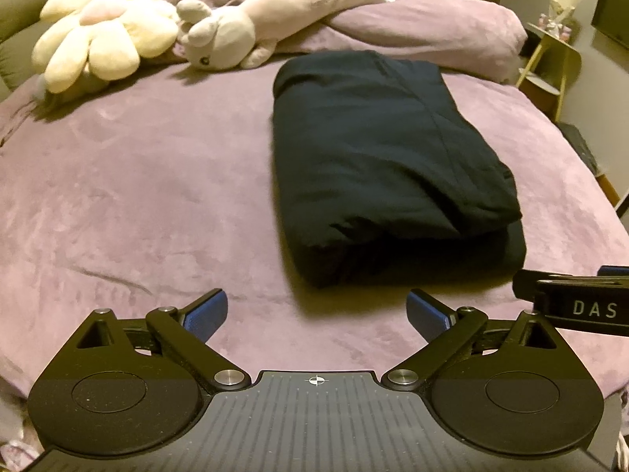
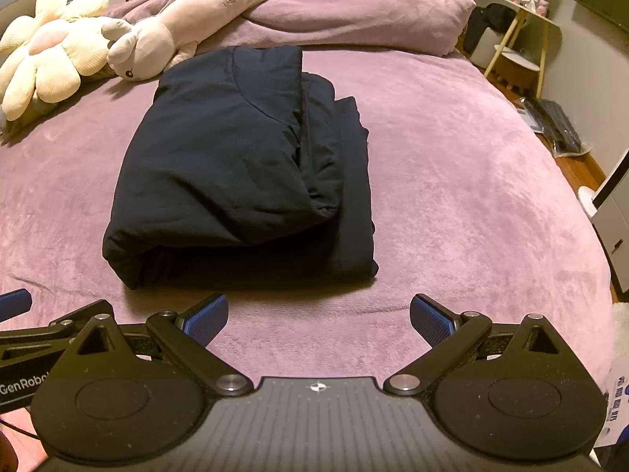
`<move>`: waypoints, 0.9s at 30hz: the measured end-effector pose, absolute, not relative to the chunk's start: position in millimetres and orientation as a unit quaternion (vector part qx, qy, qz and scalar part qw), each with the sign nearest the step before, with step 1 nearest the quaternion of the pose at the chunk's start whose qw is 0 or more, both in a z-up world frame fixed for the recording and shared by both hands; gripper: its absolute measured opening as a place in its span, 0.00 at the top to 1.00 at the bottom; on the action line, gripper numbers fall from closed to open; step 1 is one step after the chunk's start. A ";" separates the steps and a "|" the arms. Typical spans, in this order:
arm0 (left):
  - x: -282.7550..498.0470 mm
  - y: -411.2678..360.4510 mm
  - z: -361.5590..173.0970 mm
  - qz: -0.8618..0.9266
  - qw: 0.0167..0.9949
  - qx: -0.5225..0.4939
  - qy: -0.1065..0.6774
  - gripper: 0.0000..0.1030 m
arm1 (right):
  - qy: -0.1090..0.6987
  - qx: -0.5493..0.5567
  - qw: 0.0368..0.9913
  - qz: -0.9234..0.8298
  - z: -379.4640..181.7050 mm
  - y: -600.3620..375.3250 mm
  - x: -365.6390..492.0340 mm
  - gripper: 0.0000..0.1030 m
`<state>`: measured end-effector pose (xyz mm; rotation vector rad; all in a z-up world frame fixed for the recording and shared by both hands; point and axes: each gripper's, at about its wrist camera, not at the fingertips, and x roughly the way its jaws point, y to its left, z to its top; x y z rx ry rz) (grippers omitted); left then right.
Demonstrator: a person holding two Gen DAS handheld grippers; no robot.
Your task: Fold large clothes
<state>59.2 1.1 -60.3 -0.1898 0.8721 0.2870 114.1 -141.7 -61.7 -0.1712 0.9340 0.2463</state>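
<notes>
Dark garment (image 1: 385,165) folded on the bed (image 1: 137,181), both grippers wide apart and holding nothing.

The bed, under a mauve plush cover, fills both views; the garment lies as a thick rectangular bundle near its middle, layers stacked, with a lower layer sticking out along one long side in the right wrist view. Beyond the garment, a bunched duvet (image 2: 354,11) of the same mauve lies across the far end of the bed. A long plush (image 2: 204,11) with printed lettering rests on the duvet, its head just beyond the garment's far corner; a cream flower plush (image 1: 102,35) lies beside that head. The left gripper (image 1: 316,312) and right gripper (image 2: 318,318) hover over bare cover short of the garment's near edge, touching nothing, side by side.
</notes>
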 end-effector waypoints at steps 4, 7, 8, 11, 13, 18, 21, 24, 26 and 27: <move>59.3 0.7 -61.2 0.138 0.891 -0.087 0.423 0.02 | 0.447 -0.081 0.883 0.118 -61.4 -142.7 114.1 0.04; 58.4 1.1 -61.5 0.134 0.891 -0.093 0.423 0.02 | 0.447 -0.079 0.883 0.117 -61.3 -143.1 113.6 0.04; 58.1 1.5 -61.6 0.134 0.891 -0.095 0.423 0.02 | 0.447 -0.079 0.883 0.117 -61.4 -142.7 113.5 0.04; 57.6 2.4 -61.9 0.136 0.891 -0.094 0.423 0.02 | 0.446 -0.079 0.884 0.119 -60.9 -142.4 112.5 0.04; 56.7 2.2 -61.4 0.136 0.892 -0.092 0.422 0.02 | 0.445 -0.080 0.884 0.120 -60.8 -141.7 112.2 0.04; 56.4 -0.9 -60.4 0.137 0.893 -0.080 0.421 0.02 | 0.445 -0.079 0.884 0.120 -60.0 -141.3 111.9 0.04; 57.1 -0.1 -60.4 0.132 0.892 -0.085 0.424 0.02 | 0.444 -0.079 0.885 0.120 -59.4 -141.3 111.5 0.04; 56.9 0.6 -60.2 0.128 0.891 -0.091 0.425 0.02 | 0.444 -0.078 0.885 0.120 -58.9 -141.9 111.9 0.04; 57.3 -0.8 -59.8 0.129 0.892 -0.084 0.425 0.02 | 0.444 -0.077 0.885 0.119 -58.5 -142.4 112.5 0.04; 57.2 -2.4 -59.6 0.128 0.893 -0.081 0.424 0.02 | 0.444 -0.076 0.885 0.120 -58.2 -142.6 112.5 0.04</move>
